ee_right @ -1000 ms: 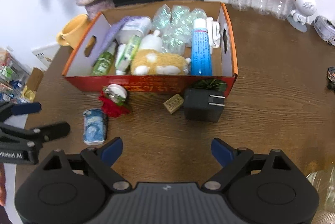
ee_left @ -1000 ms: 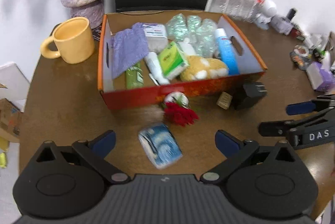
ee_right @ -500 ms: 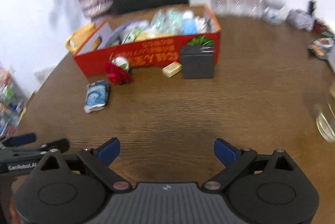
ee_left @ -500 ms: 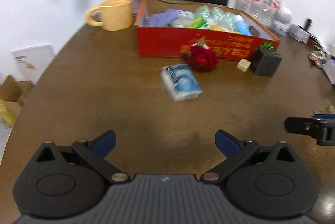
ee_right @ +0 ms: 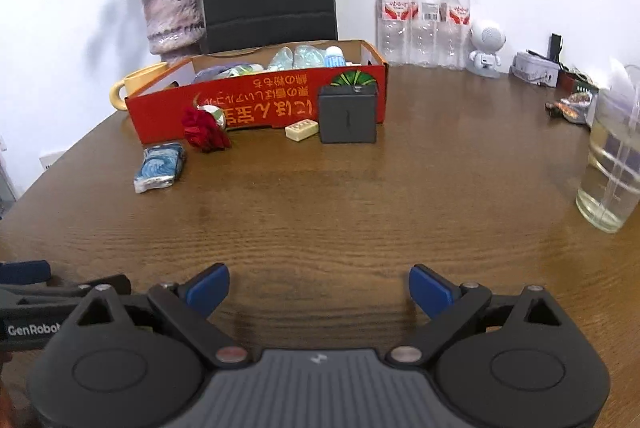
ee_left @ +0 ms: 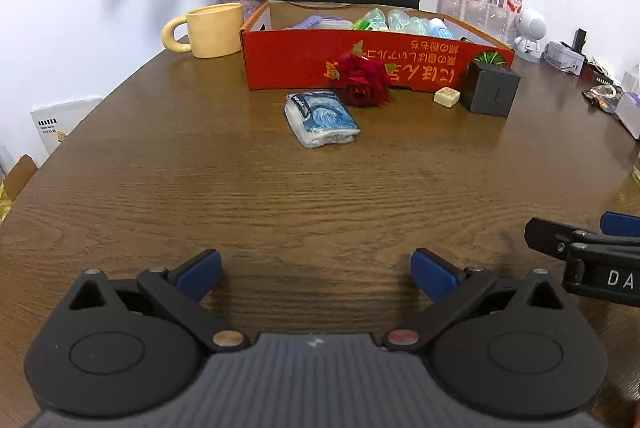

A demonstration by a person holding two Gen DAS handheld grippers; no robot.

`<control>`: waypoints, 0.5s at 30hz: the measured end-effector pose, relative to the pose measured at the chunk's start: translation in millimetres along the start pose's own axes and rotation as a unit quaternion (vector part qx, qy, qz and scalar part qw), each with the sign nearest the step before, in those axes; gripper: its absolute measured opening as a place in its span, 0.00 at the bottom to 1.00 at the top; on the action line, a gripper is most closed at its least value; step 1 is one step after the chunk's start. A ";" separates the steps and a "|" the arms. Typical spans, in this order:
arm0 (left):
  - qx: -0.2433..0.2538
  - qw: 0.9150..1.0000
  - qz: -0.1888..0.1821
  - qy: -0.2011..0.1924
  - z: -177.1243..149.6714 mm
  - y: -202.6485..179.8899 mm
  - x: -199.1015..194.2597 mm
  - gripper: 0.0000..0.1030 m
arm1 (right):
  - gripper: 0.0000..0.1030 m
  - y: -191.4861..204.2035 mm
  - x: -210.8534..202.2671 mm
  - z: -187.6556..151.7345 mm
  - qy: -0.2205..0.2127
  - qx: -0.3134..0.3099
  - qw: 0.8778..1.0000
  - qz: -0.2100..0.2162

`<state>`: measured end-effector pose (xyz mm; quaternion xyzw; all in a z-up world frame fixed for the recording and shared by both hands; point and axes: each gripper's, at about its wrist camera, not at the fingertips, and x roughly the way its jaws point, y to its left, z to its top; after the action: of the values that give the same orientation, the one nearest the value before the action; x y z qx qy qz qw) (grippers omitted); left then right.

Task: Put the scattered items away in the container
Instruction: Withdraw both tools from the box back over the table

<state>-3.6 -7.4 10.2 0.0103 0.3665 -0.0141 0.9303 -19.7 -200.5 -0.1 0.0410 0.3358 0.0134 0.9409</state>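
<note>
hovering low over bench [ee_left: 280, 196]: left gripper [ee_left: 316, 270] and right gripper [ee_right: 319, 286] both wide open, empty; tissue pack [ee_left: 321, 118], rose [ee_left: 363, 80] mid-frame beside red box [ee_left: 304, 62]

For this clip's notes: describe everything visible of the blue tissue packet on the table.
The tissue packet is a small soft plastic-wrapped pack printed with a blue and white wave pattern, its white tissue edges showing at the near side. It lies flat and slightly skewed on the wooden table, outside the red box, just in front of the red rose. Neither gripper touches it.
</note>
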 end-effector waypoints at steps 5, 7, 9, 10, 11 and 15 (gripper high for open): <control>0.006 1.000 0.000 -0.006 -3.0 -1.3 0.5 1.00 | 0.95 0.9 0.8 -3.6 0.008 -0.003 1.000 0.009; 0.008 1.000 0.000 -0.008 -4.3 -1.9 0.7 1.00 | 0.95 2.1 0.7 -4.5 0.006 -0.004 1.000 0.011; 0.010 1.000 0.000 -0.010 -5.5 -2.4 0.8 1.00 | 0.97 4.1 1.6 -6.6 0.005 -0.009 1.000 0.010; 0.011 1.000 0.000 -0.011 -5.9 -2.6 0.9 1.00 | 0.98 5.3 1.9 -7.6 0.003 -0.013 1.000 0.008; 0.011 1.000 0.000 -0.012 -6.1 -2.5 0.7 1.00 | 0.98 6.4 1.9 -8.0 0.003 -0.017 1.000 0.006; 0.011 1.000 -0.003 -0.019 -7.7 -1.9 0.7 1.00 | 1.00 8.8 2.7 -8.3 0.002 -0.021 1.000 0.003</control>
<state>-8.4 -9.0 4.0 0.0189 0.3484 -0.0206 0.9369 -22.9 -191.0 -7.5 0.0224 0.3375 0.0234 0.9408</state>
